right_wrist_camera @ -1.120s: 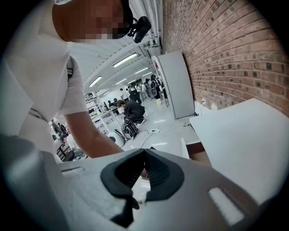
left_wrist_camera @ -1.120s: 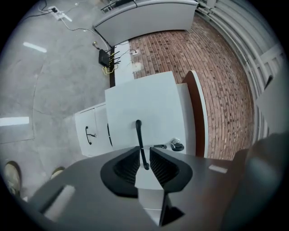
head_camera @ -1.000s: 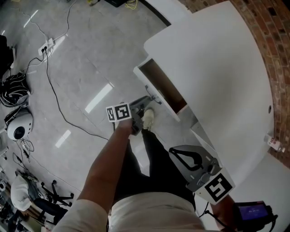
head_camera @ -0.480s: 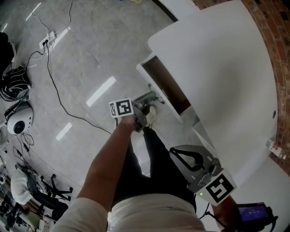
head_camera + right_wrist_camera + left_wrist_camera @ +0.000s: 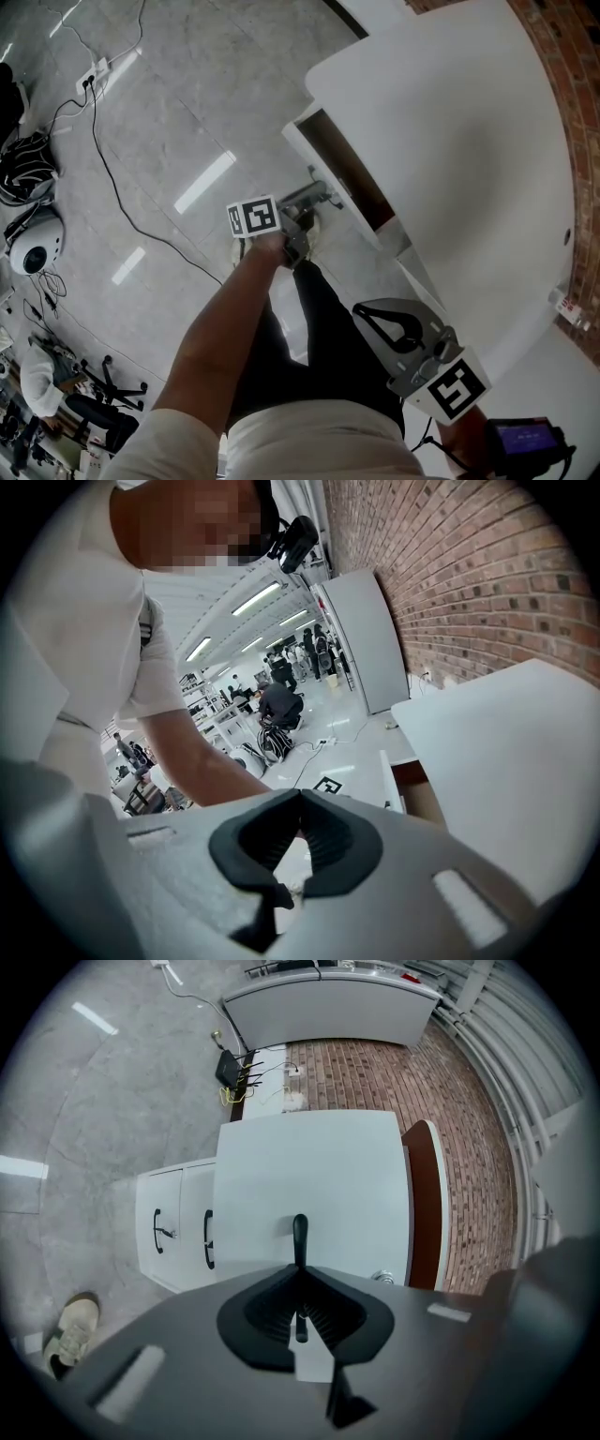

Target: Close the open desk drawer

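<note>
Right gripper [image 5: 360,311] low by the waist, jaws together, empty | left gripper [image 5: 317,197] nearer the work, jaws apparently pinched on drawer handle [image 5: 300,1230] | open drawer [image 5: 343,174] juts from white bench [image 5: 450,141]; closing push likely runs straight ahead along those jaws.

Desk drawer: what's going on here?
A person is working at the white desk with a handheld gripper in each hand. The left gripper is shut on the black handle of the drawer. The drawer is open, and the head view shows its brown inside. The right gripper is shut on nothing and hangs by the person's waist, away from the drawer.
</note>
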The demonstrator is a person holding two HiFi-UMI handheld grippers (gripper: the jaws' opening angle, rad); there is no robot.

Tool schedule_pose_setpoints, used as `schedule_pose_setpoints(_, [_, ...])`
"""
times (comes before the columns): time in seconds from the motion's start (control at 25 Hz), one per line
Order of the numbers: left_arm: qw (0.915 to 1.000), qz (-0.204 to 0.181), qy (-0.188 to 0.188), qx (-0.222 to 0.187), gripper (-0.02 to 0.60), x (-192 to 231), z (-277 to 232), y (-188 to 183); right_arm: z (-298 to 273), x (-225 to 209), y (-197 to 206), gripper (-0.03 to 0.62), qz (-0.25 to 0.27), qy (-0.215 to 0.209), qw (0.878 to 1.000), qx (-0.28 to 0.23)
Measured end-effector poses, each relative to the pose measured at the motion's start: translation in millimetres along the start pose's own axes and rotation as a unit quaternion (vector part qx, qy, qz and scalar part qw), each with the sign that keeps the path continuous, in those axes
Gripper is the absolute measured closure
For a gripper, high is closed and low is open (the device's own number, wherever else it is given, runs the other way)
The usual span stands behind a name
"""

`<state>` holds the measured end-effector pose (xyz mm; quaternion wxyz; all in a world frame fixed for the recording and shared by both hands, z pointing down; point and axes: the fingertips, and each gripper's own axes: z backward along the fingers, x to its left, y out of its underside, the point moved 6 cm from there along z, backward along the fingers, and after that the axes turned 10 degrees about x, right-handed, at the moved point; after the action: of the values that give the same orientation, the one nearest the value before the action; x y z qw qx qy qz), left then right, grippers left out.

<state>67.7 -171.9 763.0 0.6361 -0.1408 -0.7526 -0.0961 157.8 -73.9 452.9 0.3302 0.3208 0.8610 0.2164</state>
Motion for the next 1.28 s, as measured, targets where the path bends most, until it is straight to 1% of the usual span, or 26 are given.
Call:
schedule_pose_setpoints(0.72, [0.9996,-0.008,0.026,-0.004,0.56,-8.9,-39.4,-23.1,2.3,-10.0,-0.3,0.591,-0.011,0.014,1.0,0.004])
schedule_pose_setpoints(1.04, [0.9992,-0.012,0.037,-0.007,0.56,-13.5,-70.2,-30.8,10.7,-23.5,7.4,0.591,-0.022,0.023,0.999,0.004])
schedule_pose_setpoints(1.28, [0.9987,-0.016,0.047,-0.006,0.56,-19.7,-82.3,-40.1,4.5,-21.6,1.3,0.591,-0.024,0.026,0.999,0.002])
